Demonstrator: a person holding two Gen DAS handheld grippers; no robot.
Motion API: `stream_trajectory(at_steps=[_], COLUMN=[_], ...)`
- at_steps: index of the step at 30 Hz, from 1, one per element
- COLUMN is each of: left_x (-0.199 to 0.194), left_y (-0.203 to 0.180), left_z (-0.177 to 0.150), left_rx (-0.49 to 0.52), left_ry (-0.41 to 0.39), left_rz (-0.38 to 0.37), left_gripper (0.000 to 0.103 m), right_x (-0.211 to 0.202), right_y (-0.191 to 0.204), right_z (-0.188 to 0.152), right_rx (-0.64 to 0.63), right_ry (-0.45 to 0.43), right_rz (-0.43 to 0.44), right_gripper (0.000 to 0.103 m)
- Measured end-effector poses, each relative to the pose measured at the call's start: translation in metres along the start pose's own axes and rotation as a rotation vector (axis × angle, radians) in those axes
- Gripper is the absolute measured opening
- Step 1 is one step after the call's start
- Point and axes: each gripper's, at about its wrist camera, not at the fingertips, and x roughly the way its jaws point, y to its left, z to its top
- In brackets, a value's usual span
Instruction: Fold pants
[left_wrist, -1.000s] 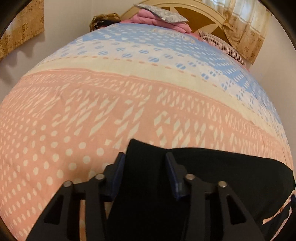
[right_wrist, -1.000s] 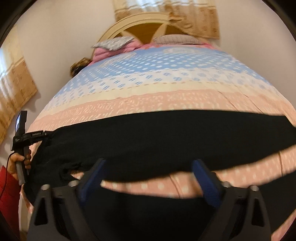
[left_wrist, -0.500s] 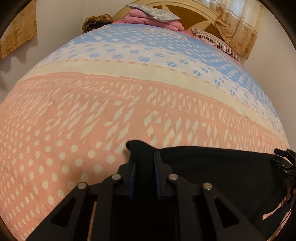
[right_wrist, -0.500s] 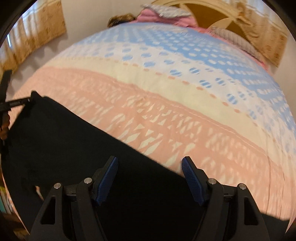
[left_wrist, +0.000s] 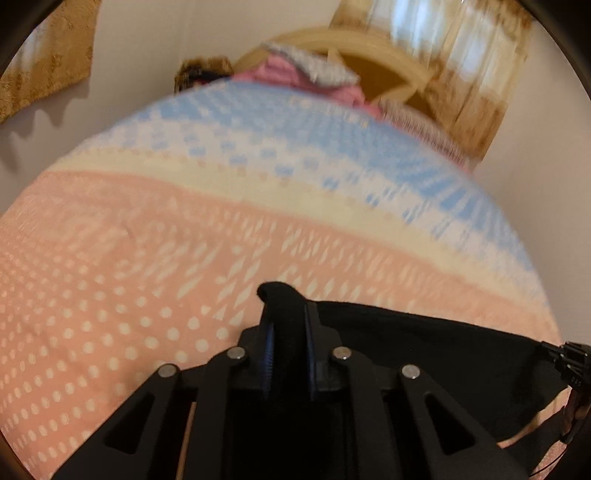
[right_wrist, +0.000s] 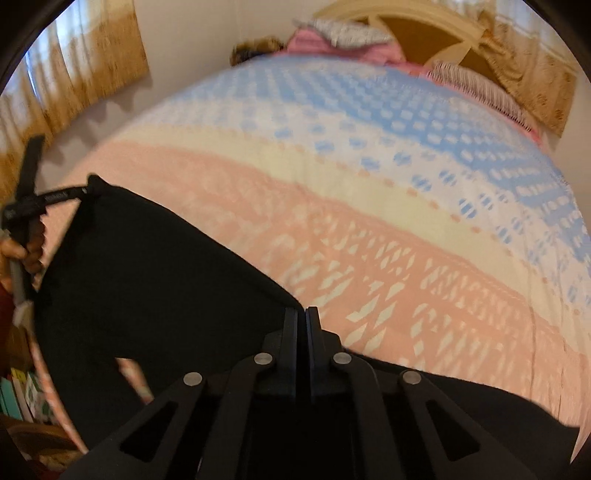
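Observation:
Black pants (left_wrist: 424, 343) lie across the near end of a bed; they also show in the right wrist view (right_wrist: 147, 280). My left gripper (left_wrist: 288, 321) is shut on a bunched corner of the pants, which pokes out past the fingertips. My right gripper (right_wrist: 302, 325) is shut on the far edge of the pants. The left gripper also shows in the right wrist view (right_wrist: 86, 190) at the far left, held by a hand and pinching the pants' corner. The right gripper's tip (left_wrist: 565, 356) shows at the right edge of the left wrist view.
The bedspread (right_wrist: 369, 184) is pink, cream and blue with white patterns. Pillows (right_wrist: 343, 33) and a wooden headboard (right_wrist: 417, 18) are at the far end. Curtains (right_wrist: 74, 74) hang on the left wall. Books (right_wrist: 18, 395) stand low at the left.
My right gripper has shut on the pants' edge; it was open half a second ago. My left gripper stays shut on the corner. Both views have tilted upward with motion blur.

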Motion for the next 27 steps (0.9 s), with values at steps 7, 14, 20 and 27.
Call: stream_trajectory(at_steps=[7, 14, 20, 27], left_x=[-0.086, -0.119, -0.133, -0.136], left_y=[0.002, -0.001, -0.006, -0.009], left_z=[-0.028, -0.086, -0.120, -0.147], left_rx=[0.022, 0.092, 0.087, 0.117], left_ry=[-0.159, -0.200, -0.268, -0.293], left_rz=[-0.093, -0.078, -0.093, -0.070], left_gripper=[0.015, 0.015, 0.015, 0.015], right_x=[-0.104, -0.112, -0.084, -0.052], right_y=[0.037, 0.075, 0.042, -0.001], right_z=[-0.038, -0.103, -0.111, -0.127], right_rx=[0.002, -0.012, 0.268, 0.646], right_ry=[-0.211, -0.169, -0.102, -0.107], right_rz=[0.081, 0.148, 0.313, 0.490], right_gripper=[0.000, 0.000, 0.001, 0.050])
